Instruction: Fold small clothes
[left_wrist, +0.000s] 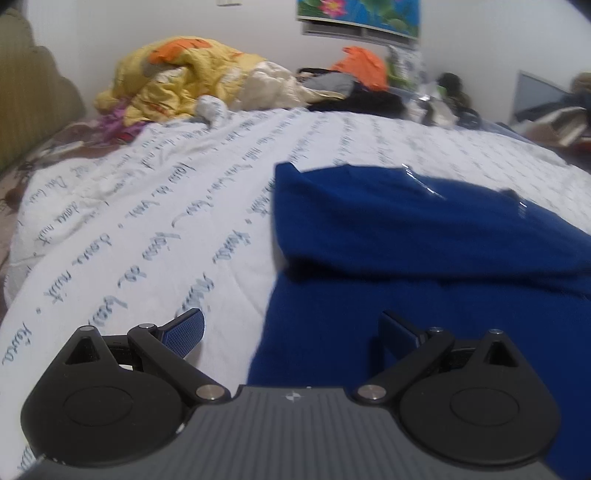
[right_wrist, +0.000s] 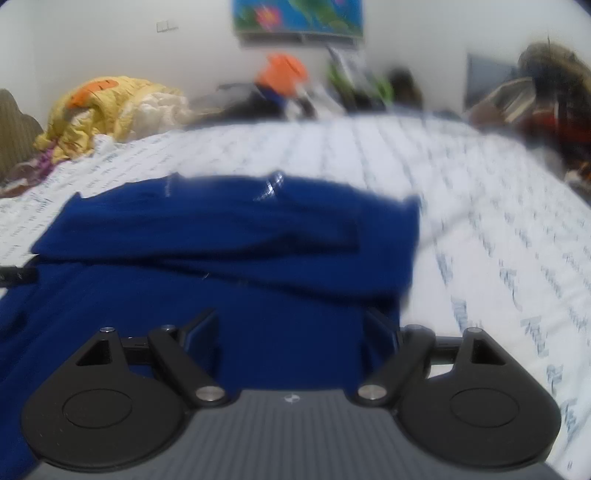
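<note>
One fold looks made, judging from here: on the white lettered bedspread (left_wrist: 147, 206) the blue garment (right_wrist: 229, 236) lies with its far part doubled back over the near part, a ridge crossing it. At least another fold seems left. In the right wrist view it fills the middle, from nine to three o'clock. Both the left gripper (left_wrist: 291, 332) and the right gripper (right_wrist: 291, 328) stand spread wide over the cloth, holding nothing.

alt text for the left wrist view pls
A blue garment, partly folded over itself, lies on a white bedspread printed with script. The left gripper is open above the garment's near left edge, holding nothing. Crumpled yellow bedding is piled at the far side.
</note>
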